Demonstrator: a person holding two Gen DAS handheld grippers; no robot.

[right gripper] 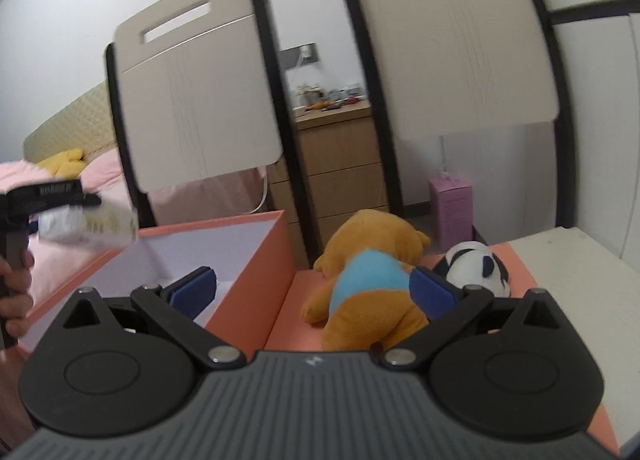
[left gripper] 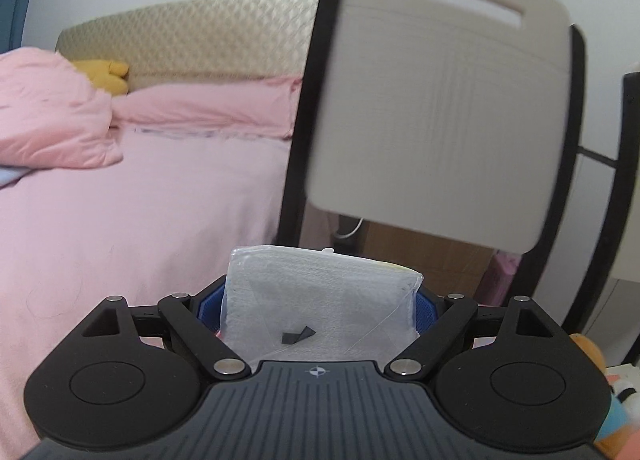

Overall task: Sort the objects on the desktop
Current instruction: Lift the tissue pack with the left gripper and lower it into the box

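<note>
Left claw [left gripper: 320, 312] pinching tissue pack [left gripper: 320, 300], carried above orange box [right gripper: 256, 260]; right claw [right gripper: 312, 288] spread near plush bear [right gripper: 368, 284]. Best lowered inside before releasing.

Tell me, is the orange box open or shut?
Open. The orange box has no lid on top, and its white inside shows. What lies inside is mostly hidden by the right tongs.
</note>
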